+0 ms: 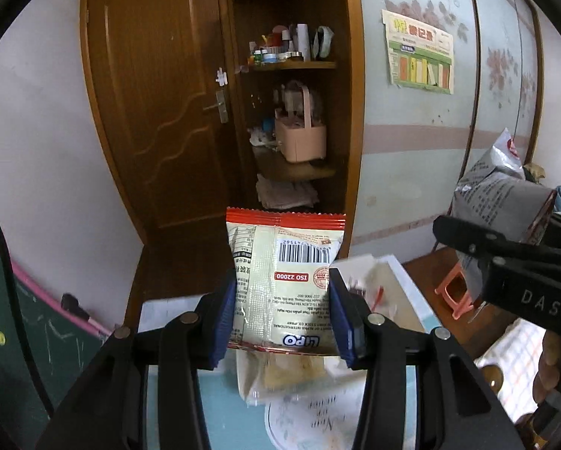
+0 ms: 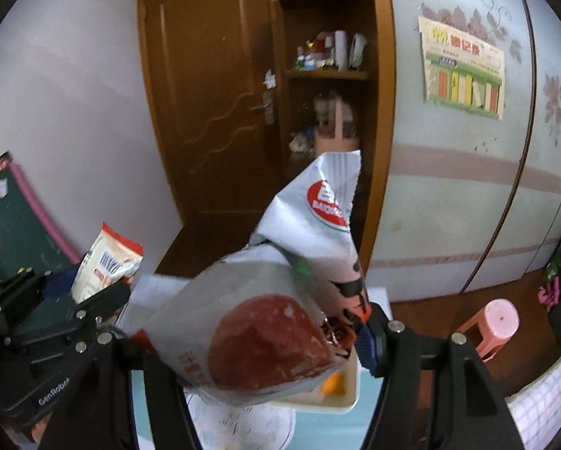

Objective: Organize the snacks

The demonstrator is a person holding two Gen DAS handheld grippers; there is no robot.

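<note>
Above the pale blue surface [image 1: 213, 393], both claws are lifted with a packet each. The left claw [image 1: 283, 311] pinches a cream snack packet with a red serrated top edge and a barcode [image 1: 284, 262] between its blue pads [image 1: 224, 318]; the packet stands upright, gripped across its lower half, with its printing upside down. The right claw [image 2: 258, 341] grips a larger silver-grey crinkled bag with a red round logo and a picture of a red slice [image 2: 280, 300], held low on its body so the top leans up and to the right. Below sit a white tray [image 2: 350, 393] and a clear-wrapped pack of pale biscuits [image 1: 280, 375].

This looks like the carry stage, the snacks off the surface and not yet set anywhere. To do it well, I would keep both grips firm, since foil slips. The two packets are well apart; keeping them so avoids a snag. The big bag blocks much of the right view, so placing it calls for a slow, level approach.
</note>
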